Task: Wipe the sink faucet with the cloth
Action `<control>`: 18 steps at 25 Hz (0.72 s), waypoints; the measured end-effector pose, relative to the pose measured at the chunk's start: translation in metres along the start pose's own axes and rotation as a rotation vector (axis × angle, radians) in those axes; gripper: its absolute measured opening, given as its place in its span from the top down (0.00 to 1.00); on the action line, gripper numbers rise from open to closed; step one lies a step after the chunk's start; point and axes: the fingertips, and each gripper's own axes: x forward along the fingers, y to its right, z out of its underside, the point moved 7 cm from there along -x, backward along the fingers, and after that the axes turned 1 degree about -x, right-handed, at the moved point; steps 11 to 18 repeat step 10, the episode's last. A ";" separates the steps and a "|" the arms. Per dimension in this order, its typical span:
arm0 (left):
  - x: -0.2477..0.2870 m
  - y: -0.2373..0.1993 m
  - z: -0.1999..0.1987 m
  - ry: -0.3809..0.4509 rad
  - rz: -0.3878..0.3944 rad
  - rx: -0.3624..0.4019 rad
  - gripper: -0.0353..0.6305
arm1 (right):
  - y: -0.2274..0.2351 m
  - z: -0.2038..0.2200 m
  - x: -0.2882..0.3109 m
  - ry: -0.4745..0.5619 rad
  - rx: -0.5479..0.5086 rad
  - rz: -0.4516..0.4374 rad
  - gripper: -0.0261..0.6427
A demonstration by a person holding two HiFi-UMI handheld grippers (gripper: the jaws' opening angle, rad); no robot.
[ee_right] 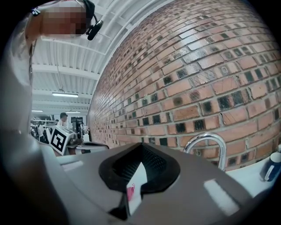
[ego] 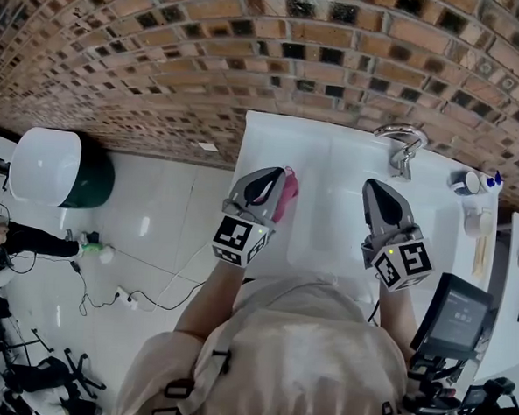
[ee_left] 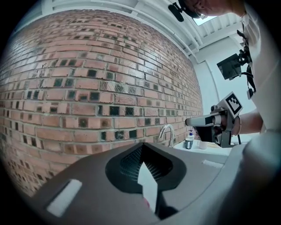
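**A brick room with a shiny floor**
A big wall of red-brown bricks (ego: 163, 65) stood at the back. The white shiny tile floor (ego: 154, 213) had thin black cables (ego: 122, 301) on it. A round bin with a white top and dark green body (ego: 47, 167) stood there. A long bright lamp (ee_right: 65, 94) glowed under the white ribbed ceiling (ee_right: 66, 57).

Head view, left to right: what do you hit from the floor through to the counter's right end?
Green bin with white lid → left gripper → pink cloth → right gripper → white cup. Faucet left out: it overlaps the right gripper's span.
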 end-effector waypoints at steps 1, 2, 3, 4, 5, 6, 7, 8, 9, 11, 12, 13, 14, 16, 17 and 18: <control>-0.002 0.000 0.002 -0.007 -0.007 -0.002 0.94 | 0.001 0.001 0.000 -0.002 0.003 0.001 0.98; -0.004 0.001 0.003 -0.013 -0.013 -0.005 0.94 | 0.002 0.002 0.000 -0.004 0.007 0.004 0.98; -0.006 0.001 0.005 -0.017 -0.018 -0.009 0.94 | 0.003 0.003 0.000 -0.008 0.011 0.009 0.97; -0.007 0.001 0.007 -0.020 -0.022 -0.012 0.94 | 0.003 0.004 0.001 -0.013 0.014 0.015 0.98; -0.009 0.000 0.009 -0.023 -0.025 -0.015 0.94 | 0.005 0.005 0.002 -0.018 0.017 0.021 0.98; -0.010 -0.001 0.010 -0.025 -0.027 -0.019 0.94 | 0.005 0.006 0.004 -0.022 0.020 0.028 0.98; -0.012 -0.002 0.012 -0.029 -0.029 -0.022 0.94 | 0.005 0.007 0.006 -0.025 0.025 0.033 0.98; -0.013 -0.004 0.014 -0.034 -0.030 -0.026 0.94 | 0.005 0.007 0.007 -0.027 0.028 0.037 0.98; -0.015 -0.005 0.017 -0.040 -0.029 -0.031 0.94 | 0.003 0.007 0.008 -0.028 0.030 0.041 0.98; -0.017 -0.006 0.019 -0.047 -0.028 -0.037 0.94 | 0.002 0.007 0.008 -0.029 0.031 0.045 0.97; -0.017 -0.006 0.019 -0.047 -0.028 -0.037 0.94 | 0.002 0.007 0.008 -0.029 0.031 0.045 0.97; -0.017 -0.006 0.019 -0.047 -0.028 -0.037 0.94 | 0.002 0.007 0.008 -0.029 0.031 0.045 0.97; -0.017 -0.006 0.019 -0.047 -0.028 -0.037 0.94 | 0.002 0.007 0.008 -0.029 0.031 0.045 0.97; -0.017 -0.006 0.019 -0.047 -0.028 -0.037 0.94 | 0.002 0.007 0.008 -0.029 0.031 0.045 0.97; -0.017 -0.006 0.019 -0.047 -0.028 -0.037 0.94 | 0.002 0.007 0.008 -0.029 0.031 0.045 0.97; -0.017 -0.006 0.019 -0.047 -0.028 -0.037 0.94 | 0.002 0.007 0.008 -0.029 0.031 0.045 0.97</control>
